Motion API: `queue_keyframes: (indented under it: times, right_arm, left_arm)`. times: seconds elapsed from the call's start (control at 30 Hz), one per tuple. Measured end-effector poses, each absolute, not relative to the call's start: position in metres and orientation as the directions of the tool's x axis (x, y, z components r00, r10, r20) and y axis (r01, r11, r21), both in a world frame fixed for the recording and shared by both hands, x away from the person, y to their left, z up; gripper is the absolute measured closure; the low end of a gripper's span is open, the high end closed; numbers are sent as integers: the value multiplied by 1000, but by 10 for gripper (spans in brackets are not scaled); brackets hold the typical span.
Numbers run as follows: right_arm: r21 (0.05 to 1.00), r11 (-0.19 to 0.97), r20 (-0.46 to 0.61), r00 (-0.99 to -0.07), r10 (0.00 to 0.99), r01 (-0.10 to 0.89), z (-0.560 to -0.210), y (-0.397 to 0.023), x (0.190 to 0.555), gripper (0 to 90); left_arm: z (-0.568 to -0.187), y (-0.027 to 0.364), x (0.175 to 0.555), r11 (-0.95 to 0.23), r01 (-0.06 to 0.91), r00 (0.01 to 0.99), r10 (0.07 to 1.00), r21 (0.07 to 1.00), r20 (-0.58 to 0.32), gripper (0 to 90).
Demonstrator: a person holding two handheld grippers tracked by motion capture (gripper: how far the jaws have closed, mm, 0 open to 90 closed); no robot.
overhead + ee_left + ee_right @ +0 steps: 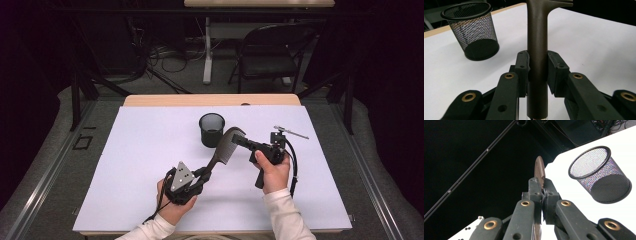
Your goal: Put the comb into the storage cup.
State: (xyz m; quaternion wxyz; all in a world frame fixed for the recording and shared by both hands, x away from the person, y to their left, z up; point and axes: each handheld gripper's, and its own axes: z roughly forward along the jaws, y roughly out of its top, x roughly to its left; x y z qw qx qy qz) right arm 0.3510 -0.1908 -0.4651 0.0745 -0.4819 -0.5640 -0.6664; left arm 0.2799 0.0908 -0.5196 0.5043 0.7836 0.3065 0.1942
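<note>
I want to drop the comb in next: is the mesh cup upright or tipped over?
Upright. The mesh cup stands on its base on the white table, open rim facing up, in the high view and the left gripper view.

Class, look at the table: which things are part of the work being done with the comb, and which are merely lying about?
In the job:
- comb, handle clamped in the left claw, toothed end pinched by the right claw
- mesh cup, upright, just beyond the comb (likely)

Lying about:
- small metal tool on the white sheet
- chair behind the table
</note>
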Motion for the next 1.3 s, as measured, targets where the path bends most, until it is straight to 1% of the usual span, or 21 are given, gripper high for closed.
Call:
queue_keyframes:
  times: [0.87,1.3]
  right_arm:
    - [690,-339,716,-538,444,639,-464,-190,350,883]
    - [689,-342,718,-536,445,639,-464,-190,350,884]
  left_arm:
    - [-520,91,280,-305,287,738,675,908,-7,719]
    - [-521,91,281,-288,296,737,675,911,-26,642]
